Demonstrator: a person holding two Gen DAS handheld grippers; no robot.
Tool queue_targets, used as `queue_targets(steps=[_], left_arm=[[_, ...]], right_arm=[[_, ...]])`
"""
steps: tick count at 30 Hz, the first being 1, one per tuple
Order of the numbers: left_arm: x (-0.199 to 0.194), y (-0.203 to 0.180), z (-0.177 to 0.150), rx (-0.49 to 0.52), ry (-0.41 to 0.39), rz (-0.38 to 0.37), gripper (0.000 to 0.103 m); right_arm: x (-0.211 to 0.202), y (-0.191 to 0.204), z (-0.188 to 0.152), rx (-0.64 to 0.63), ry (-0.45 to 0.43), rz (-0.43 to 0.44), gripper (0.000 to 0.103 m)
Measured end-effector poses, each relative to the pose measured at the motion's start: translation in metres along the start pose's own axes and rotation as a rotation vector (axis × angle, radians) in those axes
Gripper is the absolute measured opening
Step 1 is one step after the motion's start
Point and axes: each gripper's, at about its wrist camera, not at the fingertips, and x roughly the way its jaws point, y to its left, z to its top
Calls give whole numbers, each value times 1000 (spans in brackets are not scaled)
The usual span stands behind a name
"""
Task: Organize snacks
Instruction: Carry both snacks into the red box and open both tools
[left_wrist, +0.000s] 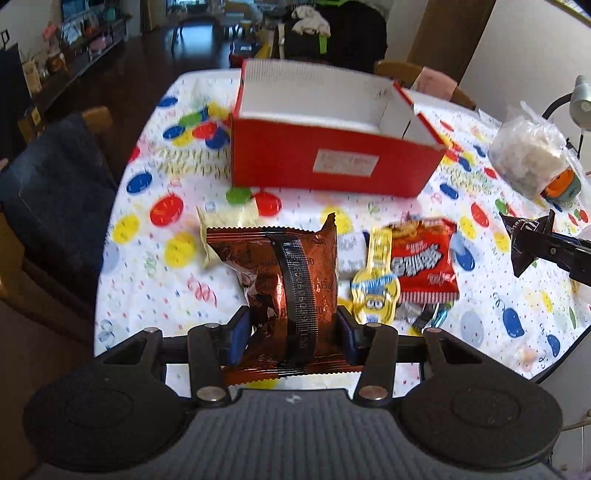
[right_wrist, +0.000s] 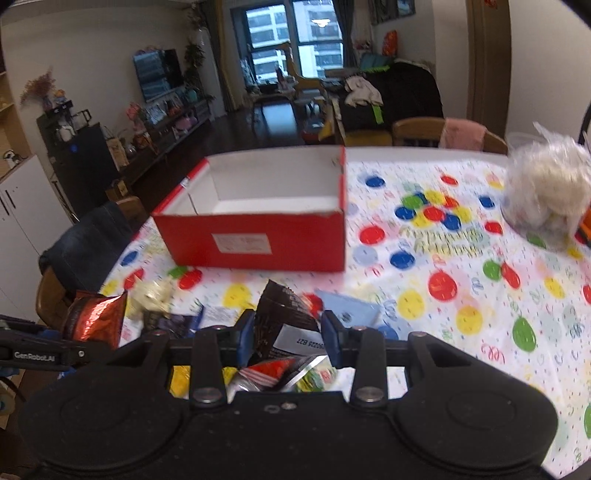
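Snack packets hang clamped in both tools above a desk (left_wrist: 155, 258) covered with a balloon-print cloth. The left hand-held gripper (left_wrist: 293, 332) pinches a copper-brown foil packet (left_wrist: 280, 266) between its blue pads, the packet upright and clear of the cloth. The right hand-held gripper (right_wrist: 288, 332) grips a dark packet (right_wrist: 284, 317) with a white label, also seen from the left wrist camera off to the right. A red cardboard box (left_wrist: 325, 158) with a white inside stands open beyond both packets, nothing visible in it. A red noodle-snack bag (left_wrist: 424, 258), a yellow cartoon packet (left_wrist: 376, 284) and small wrapped sweets (left_wrist: 428, 314) lie together on the cloth near the left tool. A clear bag of white pieces (left_wrist: 528, 155) sits well off to the right.
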Motion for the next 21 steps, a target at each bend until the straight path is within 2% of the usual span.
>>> queue_targets(steps=[11,21], left_arm=[[-20,-3,59,26,-86,7,47],[10,-15,132,29,-93,46,47]], right_arm=[[4,17,60,-62,-63,33,37],[56,7,119,-98,-44,53,37]])
